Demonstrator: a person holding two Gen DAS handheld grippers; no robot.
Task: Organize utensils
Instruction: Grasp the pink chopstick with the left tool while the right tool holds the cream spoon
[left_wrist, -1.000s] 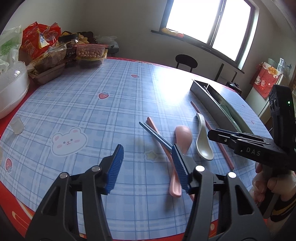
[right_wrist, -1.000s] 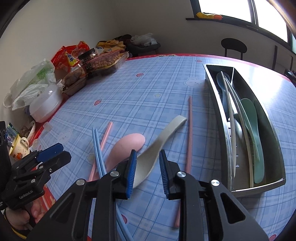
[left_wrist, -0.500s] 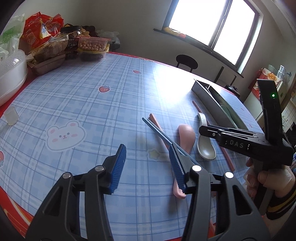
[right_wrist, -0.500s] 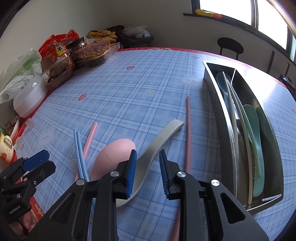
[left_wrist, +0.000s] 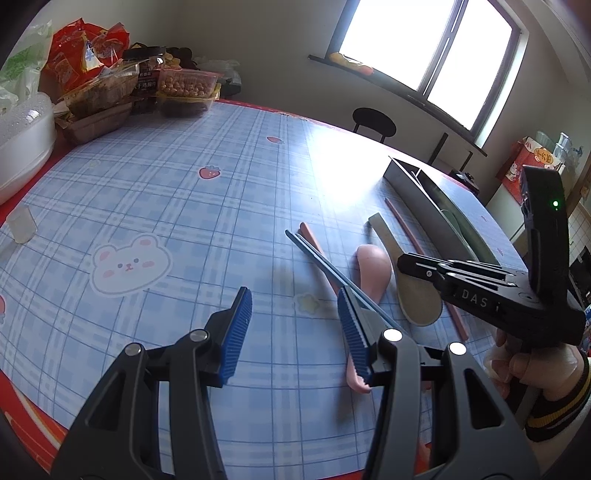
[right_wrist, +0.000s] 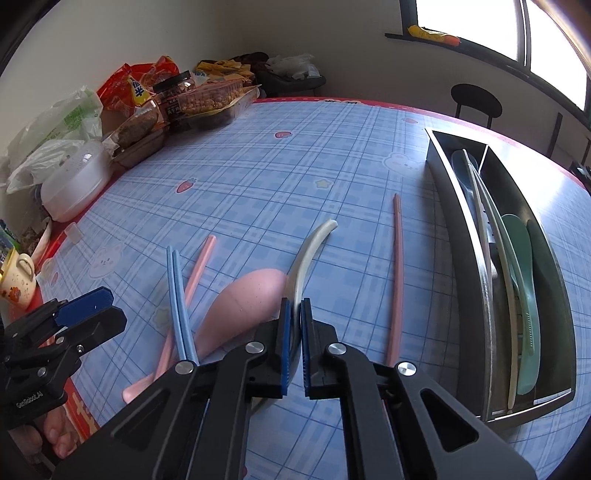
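Tablecloth (left_wrist: 221, 206) bare ahead; left claw (left_wrist: 291, 328) apart, right claw (right_wrist: 294, 347) clamped on beige spoon (right_wrist: 310, 247) beside tray (right_wrist: 554, 332)

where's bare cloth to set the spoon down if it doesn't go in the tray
Free: the wide stretch of tablecloth between the snack pile and the blue chopsticks. Crowded: the strip from those chopsticks to the metal tray, where the right tongs grip the beige spoon.
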